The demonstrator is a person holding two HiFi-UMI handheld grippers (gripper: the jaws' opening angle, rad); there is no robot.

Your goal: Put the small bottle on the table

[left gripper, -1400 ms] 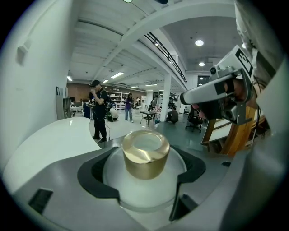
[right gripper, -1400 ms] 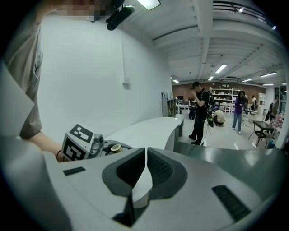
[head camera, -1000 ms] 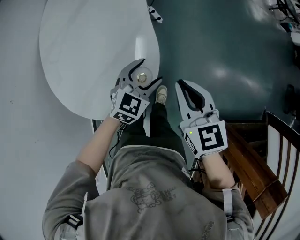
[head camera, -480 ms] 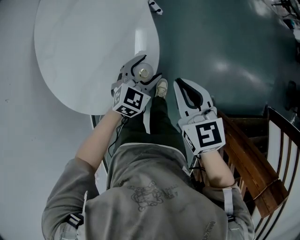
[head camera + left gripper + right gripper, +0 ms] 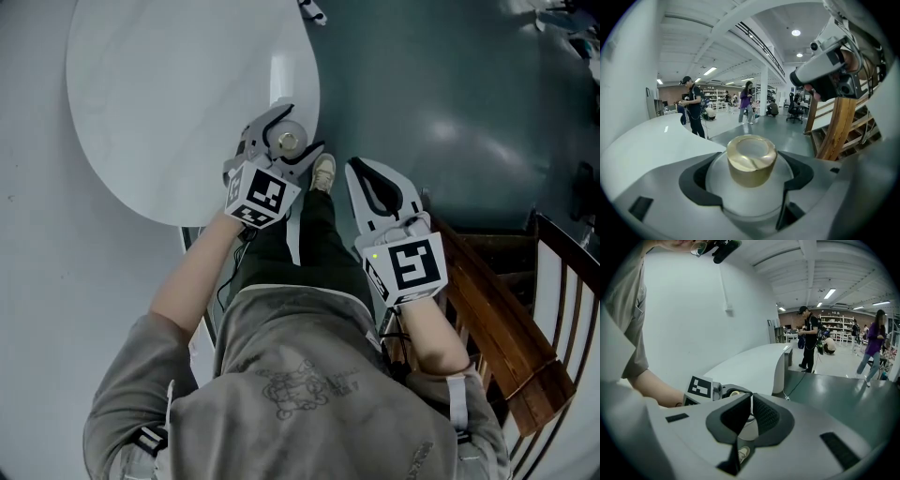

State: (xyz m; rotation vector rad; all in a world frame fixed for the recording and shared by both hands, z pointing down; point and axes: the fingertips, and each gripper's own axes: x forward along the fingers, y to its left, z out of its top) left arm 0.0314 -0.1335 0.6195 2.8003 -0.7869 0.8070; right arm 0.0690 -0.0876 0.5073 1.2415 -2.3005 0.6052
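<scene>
Small bottle (image 5: 751, 159) half-hidden in left tongs (image 5: 289, 139)

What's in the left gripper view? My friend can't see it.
The left gripper is shut on a small gold-capped bottle, seen close up. Behind it are a white table, a wooden stair and people standing far off in a big hall.

You have no legible word, number or brand anywhere. The left cube (image 5: 258, 197) on your left gripper (image 5: 302, 128) and the right cube (image 5: 410, 267) on your right gripper (image 5: 356, 167) bear only black-and-white square patterns. Your sweatshirt print (image 5: 300, 389), at six o'clock, is too faint to read.
</scene>
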